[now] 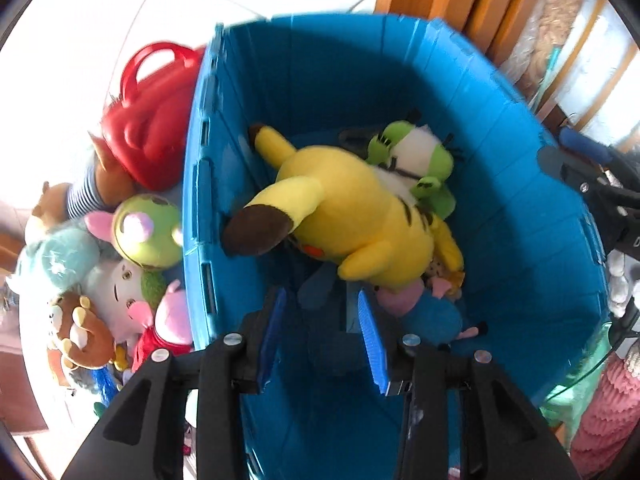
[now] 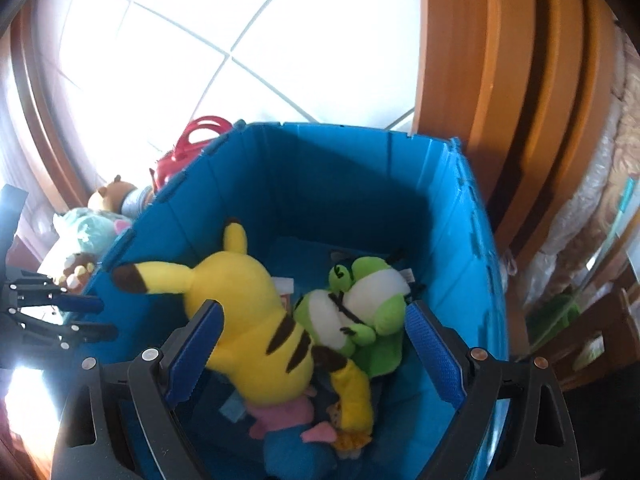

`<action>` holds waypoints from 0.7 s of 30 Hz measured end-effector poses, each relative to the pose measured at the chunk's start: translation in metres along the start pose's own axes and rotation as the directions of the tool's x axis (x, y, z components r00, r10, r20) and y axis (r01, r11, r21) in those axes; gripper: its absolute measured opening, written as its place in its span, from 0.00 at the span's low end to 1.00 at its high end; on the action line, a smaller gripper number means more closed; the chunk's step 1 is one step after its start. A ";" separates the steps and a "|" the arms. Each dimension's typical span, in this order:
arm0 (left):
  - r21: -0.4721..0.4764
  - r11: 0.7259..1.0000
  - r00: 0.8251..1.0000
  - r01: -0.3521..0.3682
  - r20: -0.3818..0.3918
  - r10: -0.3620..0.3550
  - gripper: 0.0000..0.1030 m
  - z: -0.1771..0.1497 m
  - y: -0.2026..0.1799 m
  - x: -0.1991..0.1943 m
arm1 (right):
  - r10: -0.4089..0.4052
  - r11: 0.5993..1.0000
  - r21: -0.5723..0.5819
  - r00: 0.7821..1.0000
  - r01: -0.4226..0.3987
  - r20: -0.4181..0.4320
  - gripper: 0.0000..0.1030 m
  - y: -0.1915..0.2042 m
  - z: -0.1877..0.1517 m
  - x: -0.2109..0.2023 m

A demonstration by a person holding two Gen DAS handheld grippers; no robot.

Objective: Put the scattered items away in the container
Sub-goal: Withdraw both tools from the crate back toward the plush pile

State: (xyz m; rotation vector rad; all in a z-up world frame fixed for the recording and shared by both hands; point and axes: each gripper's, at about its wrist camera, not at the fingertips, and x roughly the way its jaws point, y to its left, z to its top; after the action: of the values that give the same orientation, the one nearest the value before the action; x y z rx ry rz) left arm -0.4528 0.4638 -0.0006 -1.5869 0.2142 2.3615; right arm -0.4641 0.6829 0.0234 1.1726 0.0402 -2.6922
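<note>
Left wrist view looks down into the blue bin [image 1: 500, 240], where the yellow plush [image 1: 352, 220] lies on top, long axis running from its ears at the left wall toward the right, beside a green frog [image 1: 416, 160]. Left gripper [image 1: 324, 340] hangs over the bin's near end, jaws moderately apart and holding nothing. Right gripper [image 2: 316, 352] is spread wide above the same toys, also holding nothing. What remains sits outside, just left of the bin: a pile of plush [image 1: 100, 272] and a red bag [image 1: 156, 120]. That pile lies nearer the left gripper, though the bin wall [image 1: 200, 208] stands between them. How many toys the pile holds is probably hard to count through the glare
</note>
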 end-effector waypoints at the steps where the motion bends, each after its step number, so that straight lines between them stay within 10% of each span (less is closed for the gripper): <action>1: 0.002 1.000 1.000 0.002 0.018 -0.002 0.36 -0.005 -0.003 -0.006 | -0.001 1.000 0.005 1.000 0.001 0.006 0.91 0.001 -0.004 -0.005; 21: -0.004 0.997 0.936 0.081 0.345 -0.075 0.36 -0.127 -0.020 -0.082 | -0.115 0.993 0.050 0.972 0.107 0.203 0.99 0.075 -0.114 -0.125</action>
State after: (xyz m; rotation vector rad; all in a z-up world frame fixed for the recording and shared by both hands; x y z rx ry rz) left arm -0.3059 0.4350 0.0275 -1.1355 0.0528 2.5324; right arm -0.2841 0.6434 0.0403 0.9213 0.0231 -2.9109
